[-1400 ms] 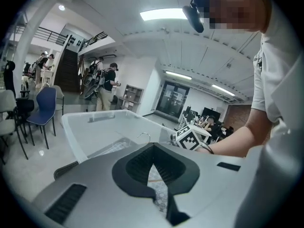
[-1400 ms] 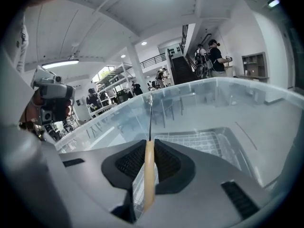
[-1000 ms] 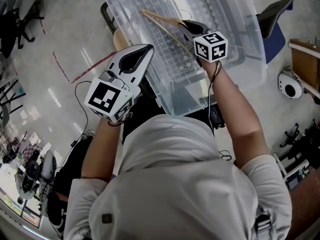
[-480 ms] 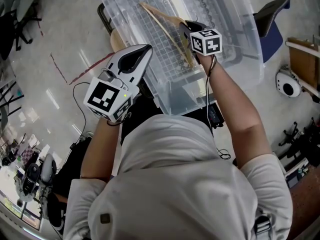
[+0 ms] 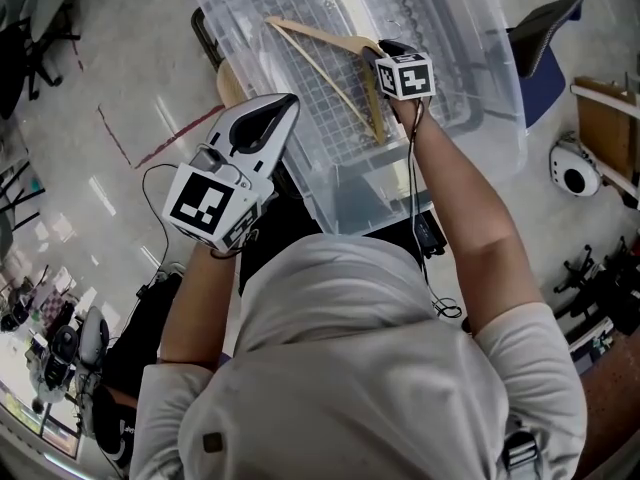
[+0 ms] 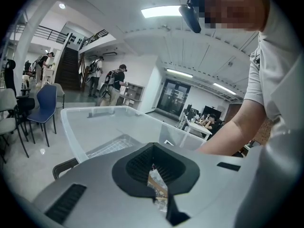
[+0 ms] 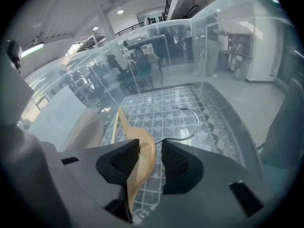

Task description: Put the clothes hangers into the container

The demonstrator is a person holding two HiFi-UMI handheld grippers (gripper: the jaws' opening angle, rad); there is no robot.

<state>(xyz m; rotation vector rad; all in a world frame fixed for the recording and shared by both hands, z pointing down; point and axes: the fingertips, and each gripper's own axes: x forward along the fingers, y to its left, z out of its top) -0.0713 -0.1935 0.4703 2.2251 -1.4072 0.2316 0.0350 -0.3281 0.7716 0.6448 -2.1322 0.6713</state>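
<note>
A wooden clothes hanger with a metal hook lies inside the clear plastic container, on its grid-patterned bottom. My right gripper reaches down into the container over the hanger's hook end. Its jaws have just been opening. The hanger's wooden arm still passes between them, with a gap on the right pad's side. My left gripper hangs outside the container's near left corner, shut and with nothing in it. In the left gripper view the container wall stands just beyond its jaws.
A dark chair stands at the container's right and a white device sits on the floor beyond it. A red tape line crosses the floor at left. Blue chairs and several people show far off.
The right gripper has sunk deeper into the container and shifted a little left. The hanger has swung left and lies flatter on the bottom. The left gripper has kept still.
</note>
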